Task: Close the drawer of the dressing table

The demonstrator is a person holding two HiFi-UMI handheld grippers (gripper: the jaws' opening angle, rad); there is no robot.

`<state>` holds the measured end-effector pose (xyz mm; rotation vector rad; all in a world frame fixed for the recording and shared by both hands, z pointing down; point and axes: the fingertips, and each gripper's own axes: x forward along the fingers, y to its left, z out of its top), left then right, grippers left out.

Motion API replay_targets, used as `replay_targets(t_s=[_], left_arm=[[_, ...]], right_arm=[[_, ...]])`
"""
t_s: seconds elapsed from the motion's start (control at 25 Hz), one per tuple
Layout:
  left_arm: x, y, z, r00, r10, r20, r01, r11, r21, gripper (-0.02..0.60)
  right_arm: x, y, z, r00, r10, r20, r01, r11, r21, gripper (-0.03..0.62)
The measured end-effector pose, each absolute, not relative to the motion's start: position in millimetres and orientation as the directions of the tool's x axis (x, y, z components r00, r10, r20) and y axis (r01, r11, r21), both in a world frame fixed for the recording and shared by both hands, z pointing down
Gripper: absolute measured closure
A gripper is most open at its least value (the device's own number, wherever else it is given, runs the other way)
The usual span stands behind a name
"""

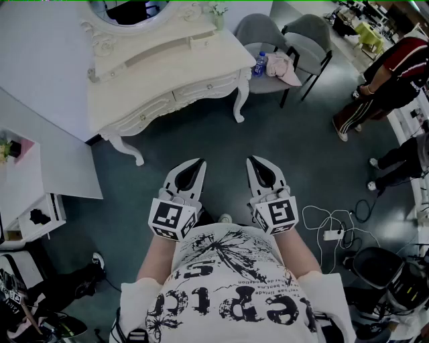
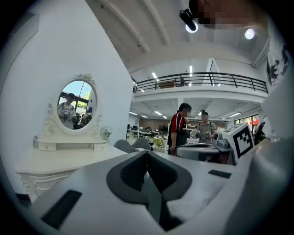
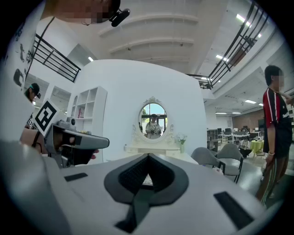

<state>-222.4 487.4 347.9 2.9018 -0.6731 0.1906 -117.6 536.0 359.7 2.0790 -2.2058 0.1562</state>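
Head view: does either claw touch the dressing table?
No, the left claw and the right claw hang over the floor, well apart from the dressing table.

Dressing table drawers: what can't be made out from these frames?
Head view: drawers too small to tell whether any stands open.
Left gripper view: drawers mostly hidden behind the left gripper.
Right gripper view: the same, behind the right gripper.
Head view: mirror cut off by the top edge.
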Motion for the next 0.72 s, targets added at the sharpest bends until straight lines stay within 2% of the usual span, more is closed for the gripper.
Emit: replay_targets(t_s=[0.72], left_arm=[[-206.3, 483.6, 358.1, 0.889, -0.42, 0.18, -0.445, -0.887, 0.127, 0.561]], right_arm=[[-97.4, 539.7, 377.2, -0.036, -0.985, 0.168, -0.997, 0.023, -0.079, 0.577]])
